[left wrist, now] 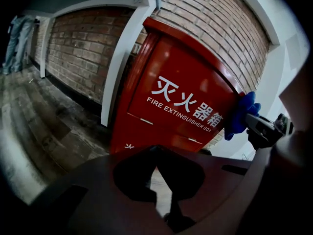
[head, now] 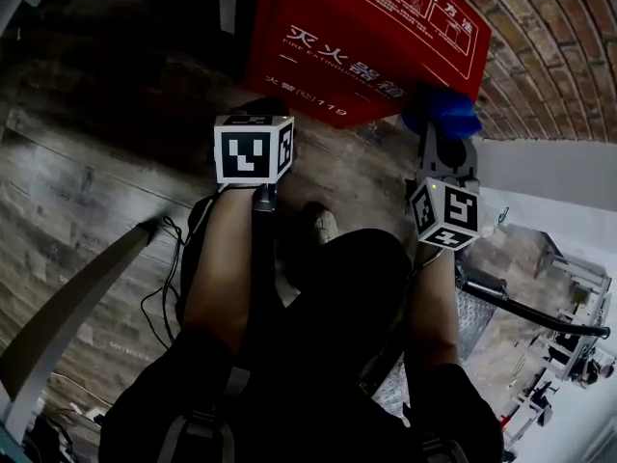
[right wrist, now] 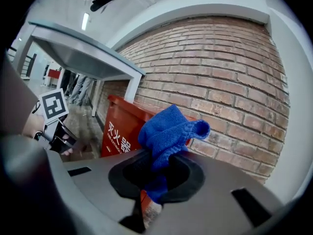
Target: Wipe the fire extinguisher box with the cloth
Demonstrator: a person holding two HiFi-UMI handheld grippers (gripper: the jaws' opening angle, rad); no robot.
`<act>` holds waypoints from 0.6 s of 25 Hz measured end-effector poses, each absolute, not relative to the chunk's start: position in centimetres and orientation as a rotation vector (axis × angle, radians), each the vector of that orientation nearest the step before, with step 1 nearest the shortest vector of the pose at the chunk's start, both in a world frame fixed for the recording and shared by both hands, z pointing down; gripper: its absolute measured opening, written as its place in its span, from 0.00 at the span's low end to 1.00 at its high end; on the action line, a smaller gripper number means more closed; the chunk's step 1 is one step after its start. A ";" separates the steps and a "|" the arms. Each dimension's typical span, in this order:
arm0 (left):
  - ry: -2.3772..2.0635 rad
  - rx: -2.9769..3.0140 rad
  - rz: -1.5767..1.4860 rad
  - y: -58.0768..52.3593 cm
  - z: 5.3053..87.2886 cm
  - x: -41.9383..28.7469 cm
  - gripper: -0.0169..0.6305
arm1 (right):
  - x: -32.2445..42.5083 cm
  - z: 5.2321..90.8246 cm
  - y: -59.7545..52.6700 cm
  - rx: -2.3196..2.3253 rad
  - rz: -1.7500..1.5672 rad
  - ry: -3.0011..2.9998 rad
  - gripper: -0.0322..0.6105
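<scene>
- We find the fire extinguisher box (head: 366, 46), red with white lettering on its front, standing on the wood-plank floor (head: 87, 181) with its back to the brick wall (head: 549, 46).
- In the left gripper view, a white post (left wrist: 122, 58) runs up the wall just beside the box's (left wrist: 181, 97) left edge.
- The right tool (right wrist: 159, 173) is clenched on the blue cloth (right wrist: 168, 133). One bunched fold stands up above the jaws and a shorter tail hangs below them.
- In the head view, we see the cloth (head: 442, 114) carried ahead of the right tool (head: 439, 138) at the box's right edge, near its upper corner.
- The left gripper view shows the same placement: the cloth (left wrist: 242, 114) overlaps the box's right edge. We cannot confirm whether it touches the surface.
- The left tool (left wrist: 156, 153) has its jaws brought together at the tips, and nothing is between them.
- The left tool (head: 258, 109) is held in front of the box's lettered face, low and clear of it.
- Each tool carries its marker cube, left (head: 254, 148) and right (head: 445, 212), facing the head camera.
- The two tools are well apart, the left before the front panel and the right at the box's side edge.
</scene>
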State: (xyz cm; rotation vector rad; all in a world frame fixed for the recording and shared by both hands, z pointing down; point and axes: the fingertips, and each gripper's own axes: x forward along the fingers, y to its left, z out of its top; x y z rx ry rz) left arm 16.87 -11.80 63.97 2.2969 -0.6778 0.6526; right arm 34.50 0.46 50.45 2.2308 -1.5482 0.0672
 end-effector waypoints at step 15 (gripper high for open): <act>-0.657 2.356 0.754 -11.4 68.4 16.2 0.03 | 27.4 51.1 -8.1 2.079 -0.013 -1.776 0.13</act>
